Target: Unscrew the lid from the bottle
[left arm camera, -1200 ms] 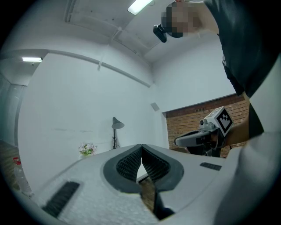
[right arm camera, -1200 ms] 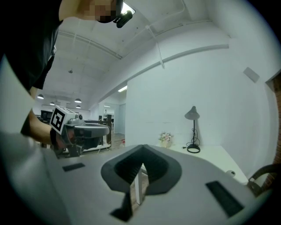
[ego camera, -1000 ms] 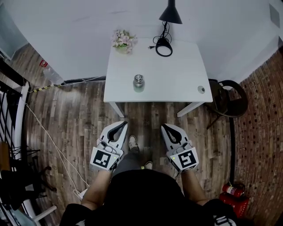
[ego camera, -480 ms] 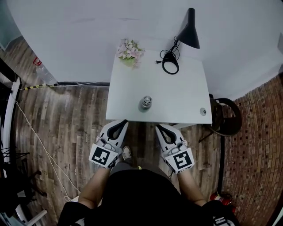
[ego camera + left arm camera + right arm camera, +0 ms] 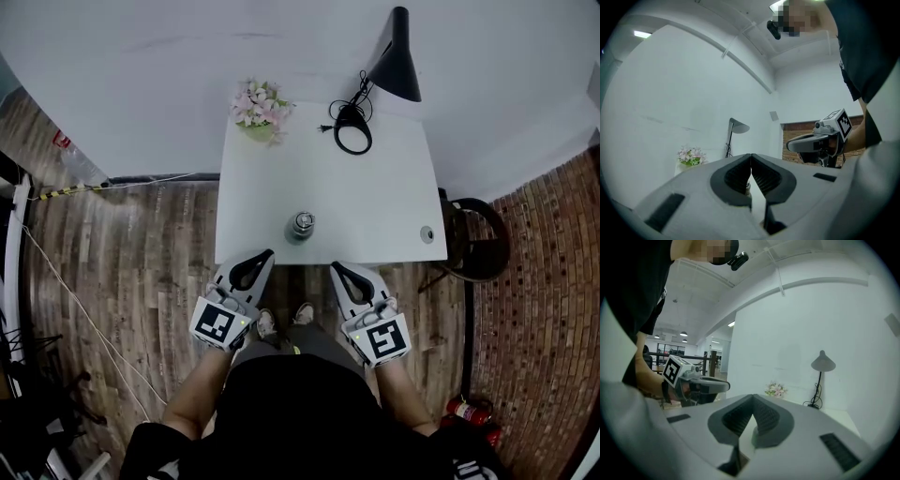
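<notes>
A white counter (image 5: 375, 187) stands against a pale wall on a plank floor (image 5: 141, 272), with a person at its near edge holding a gripper in each hand. The left gripper (image 5: 265, 256) has its jaws pressed together on nothing, and so has the right gripper (image 5: 337, 268). Both are held just short of the counter's front edge, tips pointing toward it.

The bottle (image 5: 300, 226) stands upright near that edge, between the two grippers and a little beyond them, touching neither. Its lid (image 5: 303, 220) is in place. Farther back, pink flowers (image 5: 260, 103) sit at the far left corner and a black lamp (image 5: 394, 66) at the far right.

The bottle is small and squat. From this distance it appears to be bare metal: rigid, unlikely to break, probably light and slick under the pads. The likely hold is one gripper clamped across the body, low down, to keep it from turning, and the other closed across the lid's rim. Both sets of jaws would have to open first. Too loose a grip risks the pads skating round the smooth wall or tipping the bottle.
</notes>
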Action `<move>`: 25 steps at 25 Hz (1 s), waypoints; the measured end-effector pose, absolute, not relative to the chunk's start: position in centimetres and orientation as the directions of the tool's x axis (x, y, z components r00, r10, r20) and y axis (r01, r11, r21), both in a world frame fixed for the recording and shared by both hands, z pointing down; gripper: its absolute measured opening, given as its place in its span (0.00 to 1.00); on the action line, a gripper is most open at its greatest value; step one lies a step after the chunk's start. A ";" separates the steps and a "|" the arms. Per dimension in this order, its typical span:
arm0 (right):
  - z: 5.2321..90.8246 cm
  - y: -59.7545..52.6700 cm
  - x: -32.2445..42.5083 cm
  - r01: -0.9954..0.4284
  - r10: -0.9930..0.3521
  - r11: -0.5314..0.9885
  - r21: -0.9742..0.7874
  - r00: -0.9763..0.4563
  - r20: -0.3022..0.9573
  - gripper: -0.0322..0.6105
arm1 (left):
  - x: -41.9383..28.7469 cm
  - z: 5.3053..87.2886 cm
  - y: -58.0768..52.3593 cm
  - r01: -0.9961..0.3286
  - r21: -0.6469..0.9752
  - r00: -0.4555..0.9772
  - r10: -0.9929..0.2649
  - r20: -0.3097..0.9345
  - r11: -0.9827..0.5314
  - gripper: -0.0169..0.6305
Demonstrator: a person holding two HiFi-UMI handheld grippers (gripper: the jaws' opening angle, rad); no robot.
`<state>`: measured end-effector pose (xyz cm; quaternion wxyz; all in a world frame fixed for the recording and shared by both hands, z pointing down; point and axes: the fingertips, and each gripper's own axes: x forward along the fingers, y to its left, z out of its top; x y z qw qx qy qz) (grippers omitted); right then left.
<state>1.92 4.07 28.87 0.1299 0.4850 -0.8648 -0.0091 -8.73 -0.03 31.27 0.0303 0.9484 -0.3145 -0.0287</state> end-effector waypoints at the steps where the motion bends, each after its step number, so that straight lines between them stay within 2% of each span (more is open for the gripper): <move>1: 29.1 3.8 2.2 -0.837 -0.840 0.530 0.138 -0.497 0.218 0.07 | -8.4 31.2 -0.3 -0.594 0.066 0.802 -0.597 -0.034 -0.802 0.06; 12: 30.5 0.1 4.4 -0.822 -0.809 0.562 0.094 -0.522 0.270 0.07 | -6.3 30.6 -3.1 -0.620 0.049 0.784 -0.620 0.015 -0.783 0.06; 19: 34.5 -1.8 5.0 -0.797 -0.761 0.602 0.041 -0.559 0.329 0.08 | -4.4 34.7 -4.3 -0.583 0.106 0.812 -0.574 0.110 -0.805 0.07; 22: 36.9 -2.6 5.1 -0.794 -0.746 0.608 0.018 -0.563 0.355 0.12 | -3.4 37.0 -4.8 -0.543 0.121 0.838 -0.528 0.134 -0.831 0.07; 25: 39.4 -3.3 4.8 -0.780 -0.726 0.625 0.015 -0.574 0.379 0.20 | -2.4 38.8 -5.1 -0.520 0.168 0.852 -0.495 0.171 -0.837 0.10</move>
